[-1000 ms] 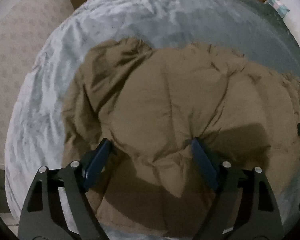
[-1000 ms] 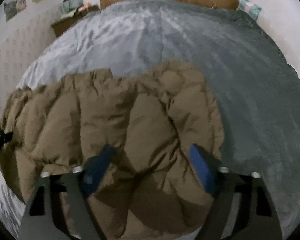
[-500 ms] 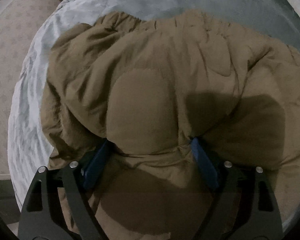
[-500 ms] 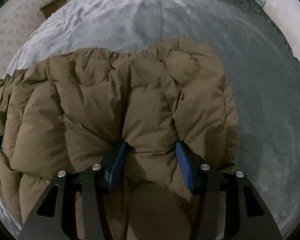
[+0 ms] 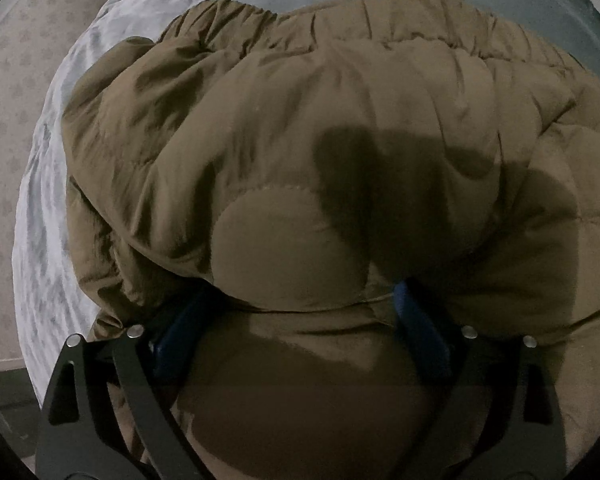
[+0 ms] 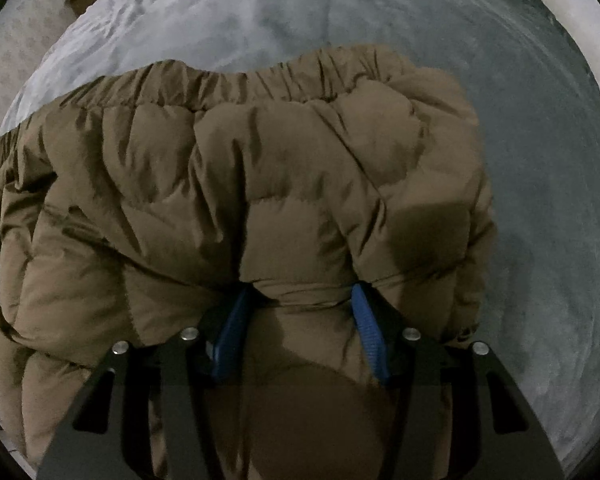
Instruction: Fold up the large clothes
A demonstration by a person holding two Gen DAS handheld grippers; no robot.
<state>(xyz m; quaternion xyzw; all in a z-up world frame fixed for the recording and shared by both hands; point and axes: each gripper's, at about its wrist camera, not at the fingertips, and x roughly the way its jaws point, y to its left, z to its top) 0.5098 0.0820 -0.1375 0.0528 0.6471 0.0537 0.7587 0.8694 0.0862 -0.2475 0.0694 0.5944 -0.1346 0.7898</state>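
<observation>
Dim indoor light in both fisheye views; dark rounded shadows fall on the brown jacket (image 5: 300, 128) toward 6 o'clock, and edges curve into black corners.

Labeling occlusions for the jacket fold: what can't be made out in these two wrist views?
- Left gripper fingertips: buried under a bulge of the brown puffer jacket, left wrist view; whether the pads press it is unclear.
- Right gripper fingertips: hidden the same way under the jacket fold, right wrist view.
- Jacket's near edge: cut off by the bottom of both views.
- Bed under the jacket: covered.
</observation>
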